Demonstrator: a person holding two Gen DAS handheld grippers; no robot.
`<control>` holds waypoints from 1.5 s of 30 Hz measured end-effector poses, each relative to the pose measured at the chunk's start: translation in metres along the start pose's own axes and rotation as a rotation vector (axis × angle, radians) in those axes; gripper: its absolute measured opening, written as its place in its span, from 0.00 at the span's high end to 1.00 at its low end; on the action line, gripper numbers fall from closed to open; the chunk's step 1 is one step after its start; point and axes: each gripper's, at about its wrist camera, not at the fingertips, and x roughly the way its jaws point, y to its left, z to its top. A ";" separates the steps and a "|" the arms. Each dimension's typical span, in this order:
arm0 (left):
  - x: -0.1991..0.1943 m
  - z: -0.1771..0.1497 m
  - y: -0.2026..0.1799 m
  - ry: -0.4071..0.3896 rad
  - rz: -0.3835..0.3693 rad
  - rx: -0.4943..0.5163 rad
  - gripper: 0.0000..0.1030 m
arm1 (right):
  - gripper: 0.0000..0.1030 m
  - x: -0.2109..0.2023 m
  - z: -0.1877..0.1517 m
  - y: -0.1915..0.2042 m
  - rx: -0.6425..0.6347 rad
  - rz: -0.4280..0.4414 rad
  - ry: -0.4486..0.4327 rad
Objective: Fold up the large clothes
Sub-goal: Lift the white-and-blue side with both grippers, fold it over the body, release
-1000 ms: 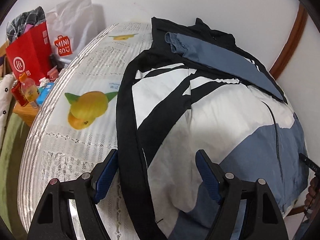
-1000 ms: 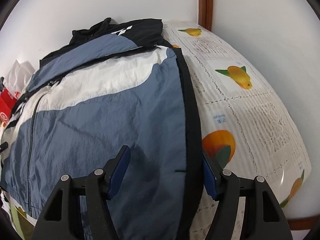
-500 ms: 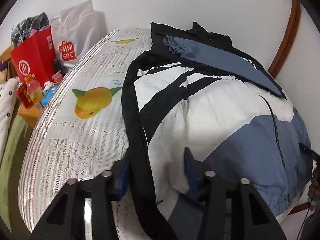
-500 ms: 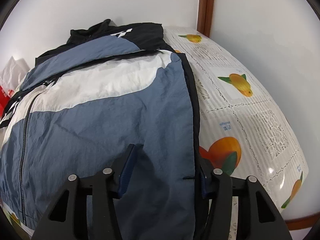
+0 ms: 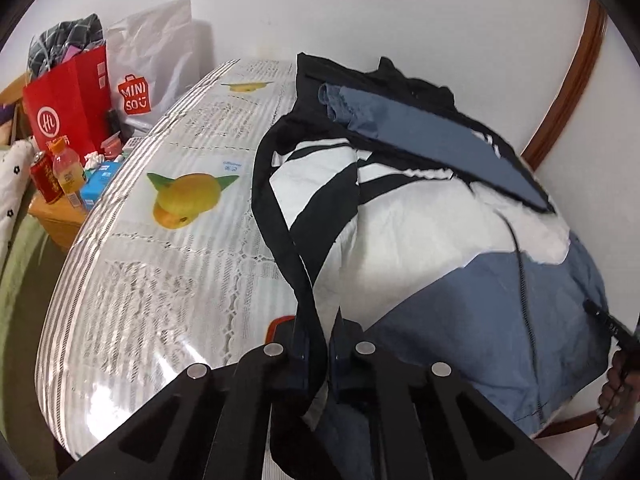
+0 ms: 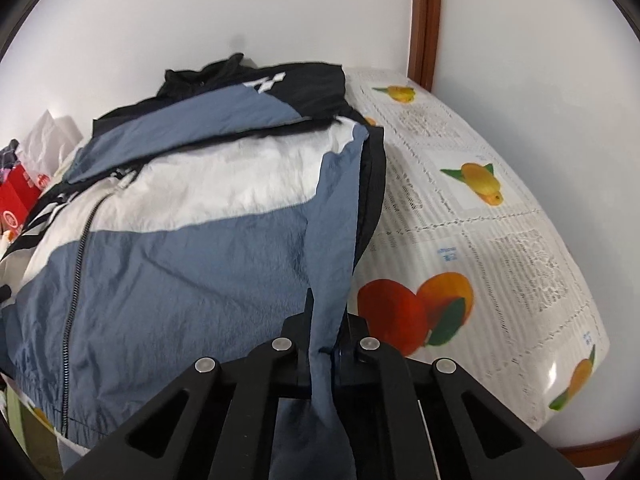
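A blue, white and black zip jacket (image 5: 420, 240) (image 6: 192, 240) lies spread on a table with a fruit-print cloth (image 5: 172, 264) (image 6: 500, 248). Its sleeves are folded across the chest. My left gripper (image 5: 318, 344) is shut on the jacket's black side hem at the near left corner, and the fabric rises in a ridge between the pads. My right gripper (image 6: 324, 332) is shut on the blue near right edge, which is pinched up into a fold. The person's other hand and gripper (image 5: 616, 360) show at the left wrist view's right edge.
Red and white shopping bags (image 5: 80, 92), a bottle (image 5: 70, 176) and a can stand on a low wooden stand left of the table. A wooden door frame (image 6: 424, 20) rises behind the table's far right corner. White wall lies behind the jacket.
Both grippers have gone from wide open to shut, each pinching a near bottom corner of the jacket. The pinched fabric has lifted slightly off the cloth.
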 end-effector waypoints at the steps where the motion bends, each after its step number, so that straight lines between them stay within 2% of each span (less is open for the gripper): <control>1: -0.003 -0.001 0.000 -0.004 -0.001 -0.001 0.94 | 0.95 -0.006 -0.001 0.001 -0.005 0.005 -0.006; 7: -0.029 -0.011 0.002 -0.036 -0.026 0.002 0.94 | 0.96 -0.032 -0.009 0.001 -0.031 0.017 -0.043; 14: -0.054 -0.016 0.002 -0.078 -0.053 0.000 0.94 | 0.96 -0.054 -0.011 -0.006 0.003 0.070 -0.081; 22: -0.054 -0.012 0.001 -0.079 -0.078 -0.009 0.94 | 0.96 -0.051 0.001 -0.002 -0.001 0.058 -0.075; 33: -0.053 -0.012 0.001 -0.081 -0.089 -0.002 0.94 | 0.95 -0.048 -0.001 0.006 -0.012 0.033 -0.073; 45: -0.060 -0.010 0.003 -0.102 -0.103 -0.019 0.94 | 0.95 -0.053 0.006 0.006 0.002 0.063 -0.101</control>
